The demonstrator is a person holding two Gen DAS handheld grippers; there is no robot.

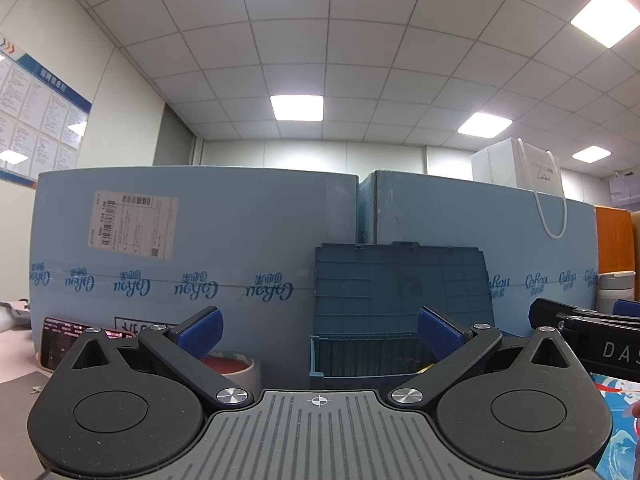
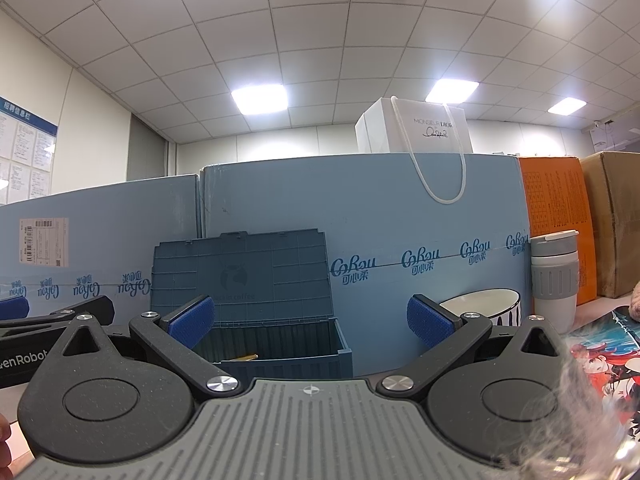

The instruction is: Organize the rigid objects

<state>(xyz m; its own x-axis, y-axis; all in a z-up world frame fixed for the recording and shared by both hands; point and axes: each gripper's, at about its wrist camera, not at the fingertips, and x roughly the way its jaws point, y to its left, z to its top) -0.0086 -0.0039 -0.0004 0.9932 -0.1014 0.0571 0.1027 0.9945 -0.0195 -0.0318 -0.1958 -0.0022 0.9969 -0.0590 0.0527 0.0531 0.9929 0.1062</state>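
Between your left gripper [image 1: 318,334] fingers nothing is held: the blue pads [image 1: 200,330] stand spread wide, framing the blue storage box [image 1: 362,354] straight ahead. Your right gripper [image 2: 310,320] is spread just as wide and empty, with the same box [image 2: 280,344] between and slightly left of its pads [image 2: 428,320].

The box sits on the table with its lid [image 2: 242,276] swung up and leaning back against a large light-blue carton [image 2: 360,200]. A thin yellow object [image 2: 246,357] lies inside; you cannot tell what it is. The lid carries a faint round logo and pale lettering ending in "coffee".

Both grippers sit low and level, side by side, pointing forward at the box. The right one's black body, lettered "DAS", shows at the left view's right edge.

The cartons are banded with tape reading "CoRou", and the left carton [image 1: 192,220] bears a shipping label [image 1: 134,226]. A white bag [image 2: 416,130] on top reads "MONSIEUR DIOR". Right of the box stand a white bowl [image 2: 484,306] and a grey-sleeved cup [image 2: 554,276], near an orange box [image 2: 558,220]. Left of it are a tape roll [image 1: 236,366] and a phone [image 1: 66,340]. The cartons wall off the far side; open room is only above the box.
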